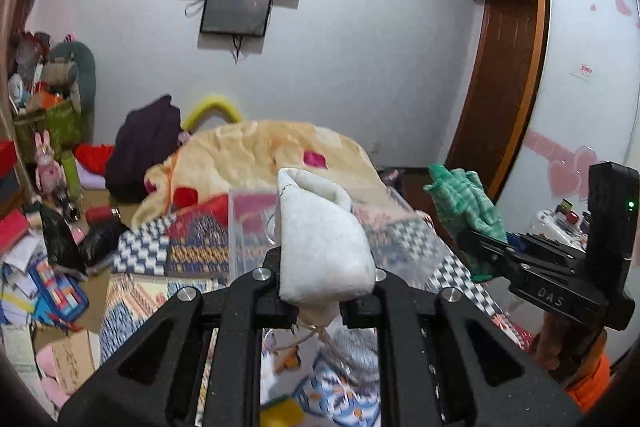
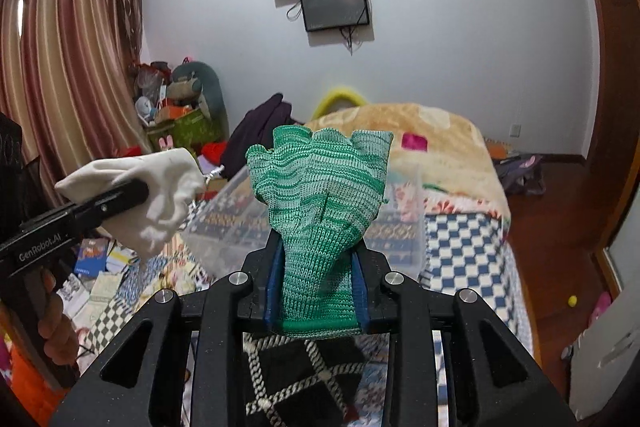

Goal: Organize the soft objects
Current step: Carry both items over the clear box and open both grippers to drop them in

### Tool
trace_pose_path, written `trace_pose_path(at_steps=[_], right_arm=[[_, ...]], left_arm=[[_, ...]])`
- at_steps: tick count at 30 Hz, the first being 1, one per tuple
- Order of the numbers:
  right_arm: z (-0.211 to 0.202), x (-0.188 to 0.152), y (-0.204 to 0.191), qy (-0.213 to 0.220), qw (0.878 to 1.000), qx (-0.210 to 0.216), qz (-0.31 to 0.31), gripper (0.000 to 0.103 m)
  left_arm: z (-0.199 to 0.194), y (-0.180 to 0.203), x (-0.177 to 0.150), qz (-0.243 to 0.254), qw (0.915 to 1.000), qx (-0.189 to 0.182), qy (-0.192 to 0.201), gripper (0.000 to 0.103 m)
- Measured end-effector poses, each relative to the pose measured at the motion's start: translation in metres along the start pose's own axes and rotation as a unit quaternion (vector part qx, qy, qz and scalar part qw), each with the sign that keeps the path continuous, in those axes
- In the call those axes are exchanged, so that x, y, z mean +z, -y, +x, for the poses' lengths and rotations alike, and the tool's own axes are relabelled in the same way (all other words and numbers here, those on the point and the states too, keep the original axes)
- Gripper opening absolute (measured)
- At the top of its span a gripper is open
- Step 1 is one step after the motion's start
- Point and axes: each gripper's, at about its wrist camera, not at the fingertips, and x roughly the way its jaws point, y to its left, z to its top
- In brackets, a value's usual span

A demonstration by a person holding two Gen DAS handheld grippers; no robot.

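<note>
My left gripper [image 1: 326, 279] is shut on a white cloth pouch [image 1: 320, 239] and holds it up in the air above the bed; it also shows at the left of the right wrist view [image 2: 132, 195]. My right gripper [image 2: 318, 259] is shut on a green knitted glove [image 2: 320, 195], fingers pointing up; the glove also shows at the right of the left wrist view [image 1: 466, 203]. A clear plastic storage box [image 2: 404, 227] stands on the bed just behind both held items, also seen in the left wrist view [image 1: 248, 227].
The bed carries a checkered sheet [image 2: 468, 247] and a beige blanket [image 1: 256, 151]. Papers and books [image 1: 24, 267] litter the floor at left. Stuffed toys and bags [image 2: 180, 107] pile in the far corner. A wardrobe [image 1: 516, 67] stands at right.
</note>
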Motion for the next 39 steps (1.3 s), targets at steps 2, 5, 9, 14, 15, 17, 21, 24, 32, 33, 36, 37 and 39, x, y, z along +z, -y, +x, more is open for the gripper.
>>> trace_pose_path(at_steps=[2, 5, 9, 14, 15, 17, 21, 24, 32, 33, 36, 37, 39], right_arm=[[0.003, 0.006, 0.003, 0.006, 1.0, -0.004, 0.002, 0.027], [0.009, 0.013, 0.006, 0.011, 1.0, -0.007, 0.003, 0.027], [0.021, 0.019, 0.008, 0.01, 1.0, -0.013, 0.0, 0.027], [0.039, 0.021, 0.013, -0.004, 1.0, -0.018, -0.003, 0.027], [0.041, 0.021, 0.013, -0.007, 1.0, -0.018, -0.003, 0.027], [0.05, 0.021, 0.013, -0.018, 1.0, -0.018, -0.001, 0.027], [0.069, 0.017, 0.013, -0.043, 0.999, -0.022, 0.005, 0.027], [0.083, 0.014, 0.013, -0.065, 0.997, -0.029, 0.003, 0.027], [0.109, 0.007, 0.012, -0.125, 0.992, -0.024, -0.015, 0.027], [0.111, 0.007, 0.011, -0.131, 0.991, -0.023, -0.018, 0.027], [0.113, 0.005, 0.01, -0.142, 0.989, -0.019, -0.027, 0.027], [0.113, 0.004, 0.009, -0.146, 0.989, -0.018, -0.03, 0.027], [0.113, 0.004, 0.01, -0.151, 0.988, -0.016, -0.033, 0.029]], left_arm=[[0.004, -0.001, 0.007, -0.002, 1.0, 0.001, 0.003, 0.014], [0.018, -0.004, 0.015, -0.006, 1.0, 0.005, -0.001, 0.014], [0.035, -0.01, 0.02, -0.016, 0.9998, 0.007, -0.013, 0.014], [0.062, -0.018, 0.021, -0.028, 0.9988, 0.016, -0.037, 0.014], [0.067, -0.019, 0.02, -0.029, 0.9986, 0.017, -0.042, 0.014], [0.079, -0.022, 0.019, -0.035, 0.9977, 0.015, -0.055, 0.014], [0.1, -0.024, 0.016, -0.043, 0.9955, 0.019, -0.083, 0.014], [0.112, -0.022, 0.012, -0.041, 0.9942, 0.026, -0.096, 0.014], [0.139, -0.009, -0.002, -0.016, 0.9899, 0.043, -0.134, 0.014], [0.142, -0.009, -0.003, -0.014, 0.9895, 0.046, -0.136, 0.014], [0.15, -0.011, -0.007, -0.016, 0.9871, 0.05, -0.151, 0.014], [0.153, -0.012, -0.008, -0.021, 0.9863, 0.048, -0.157, 0.014], [0.156, -0.014, -0.01, -0.028, 0.9846, 0.043, -0.167, 0.014]])
